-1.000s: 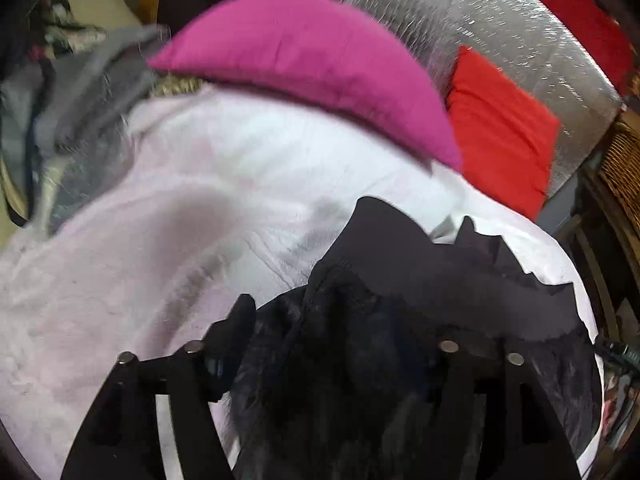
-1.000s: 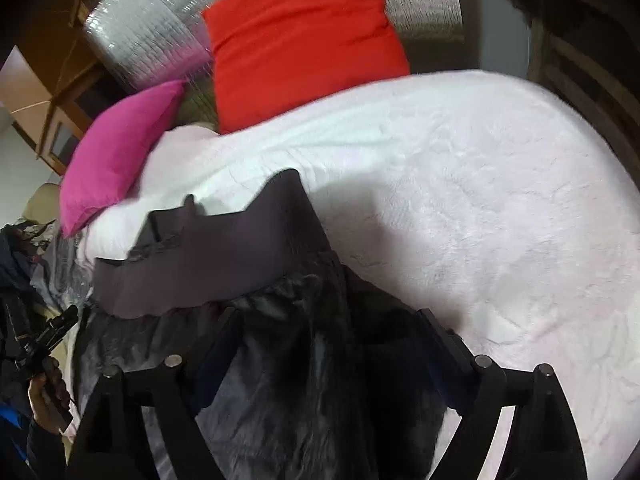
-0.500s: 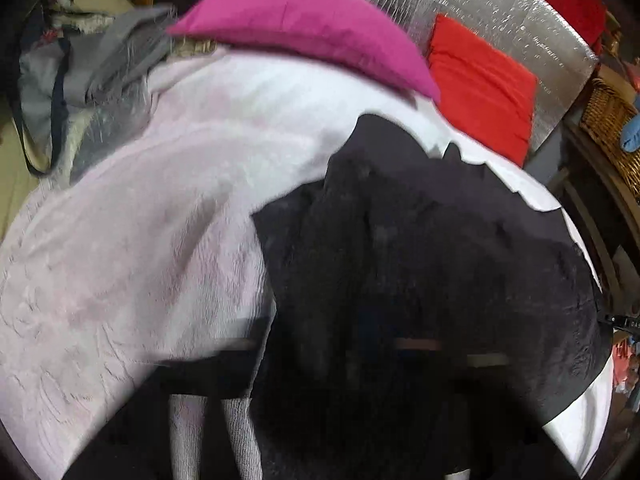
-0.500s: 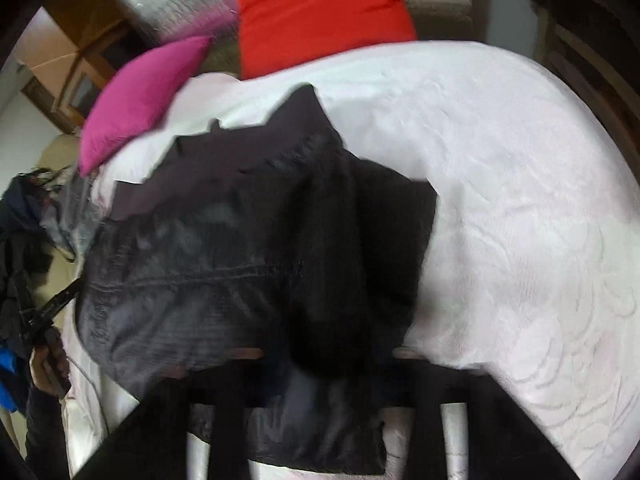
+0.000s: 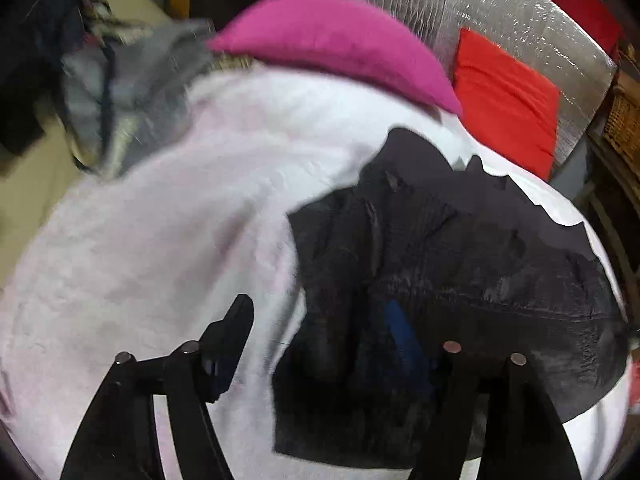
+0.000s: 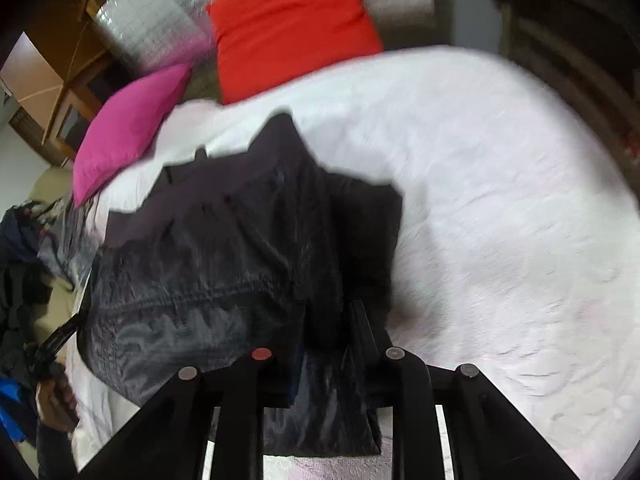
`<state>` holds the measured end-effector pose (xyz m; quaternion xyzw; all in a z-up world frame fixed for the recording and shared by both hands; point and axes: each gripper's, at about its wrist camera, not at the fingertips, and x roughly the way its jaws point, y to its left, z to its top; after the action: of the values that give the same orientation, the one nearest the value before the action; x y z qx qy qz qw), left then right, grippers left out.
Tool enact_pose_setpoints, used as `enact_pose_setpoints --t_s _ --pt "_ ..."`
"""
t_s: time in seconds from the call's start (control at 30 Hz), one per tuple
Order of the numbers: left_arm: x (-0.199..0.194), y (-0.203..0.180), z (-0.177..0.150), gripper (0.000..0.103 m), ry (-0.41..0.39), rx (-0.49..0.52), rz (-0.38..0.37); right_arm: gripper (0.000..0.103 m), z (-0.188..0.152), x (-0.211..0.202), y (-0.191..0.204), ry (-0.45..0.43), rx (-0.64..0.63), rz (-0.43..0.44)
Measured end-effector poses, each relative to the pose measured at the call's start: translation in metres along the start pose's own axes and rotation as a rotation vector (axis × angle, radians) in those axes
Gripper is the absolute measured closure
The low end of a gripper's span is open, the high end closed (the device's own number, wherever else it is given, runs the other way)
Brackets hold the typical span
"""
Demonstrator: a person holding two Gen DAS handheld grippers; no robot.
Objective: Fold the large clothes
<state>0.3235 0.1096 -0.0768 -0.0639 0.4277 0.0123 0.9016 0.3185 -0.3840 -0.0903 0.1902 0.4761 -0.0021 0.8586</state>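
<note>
Jacket [image 5: 460, 264] lies part-folded on the white blanket [image 5: 160, 240], below the pink pillow [image 5: 340, 40]. Left gripper [image 5: 332, 344] is opening, released, one finger clear of the cloth. Right gripper [image 6: 328, 340] is opening too, fabric between its jaws; grip unclear.

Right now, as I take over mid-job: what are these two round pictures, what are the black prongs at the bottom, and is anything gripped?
Each picture comes from a fisheye camera on a hand-held two-finger gripper, looking along its fingers. The left gripper has wide, opening jaws; its left finger stands off the cloth, so nothing is gripped. The right gripper has narrow, opening jaws with the black jacket between them; a firm pinch is unclear. The jacket lies on a white bedspread, near a pink pillow and red cushion.
</note>
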Motion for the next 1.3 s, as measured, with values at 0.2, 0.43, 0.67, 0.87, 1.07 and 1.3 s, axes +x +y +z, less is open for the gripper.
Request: enact_pose_setpoints --t_s 0.2,0.43,0.67,0.87,1.07,1.3 --pt "-0.019 -0.009 -0.01 0.032 -0.017 0.053 0.029 0.02 -0.015 -0.014 0.029 0.007 -0.014 0.16" --pt "-0.027 -0.008 -0.021 0.032 0.002 0.051 0.008 0.021 -0.041 0.018 0.015 0.06 0.06 0.204" --pt "0.005 -0.004 -0.036 0.023 0.125 0.065 0.013 0.021 -0.04 0.007 0.015 0.041 0.091 0.233" --pt "-0.02 0.026 -0.016 0.023 0.041 -0.061 -0.11 0.021 -0.027 -0.022 -0.008 -0.02 0.13 0.241" --pt "-0.01 0.05 0.019 0.013 0.042 -0.118 -0.199 0.007 -0.001 -0.021 -0.05 -0.012 0.188 0.176" --pt "0.044 0.055 0.026 0.013 0.194 -0.133 -0.294 0.007 0.007 0.032 -0.061 0.097 0.207 0.275"
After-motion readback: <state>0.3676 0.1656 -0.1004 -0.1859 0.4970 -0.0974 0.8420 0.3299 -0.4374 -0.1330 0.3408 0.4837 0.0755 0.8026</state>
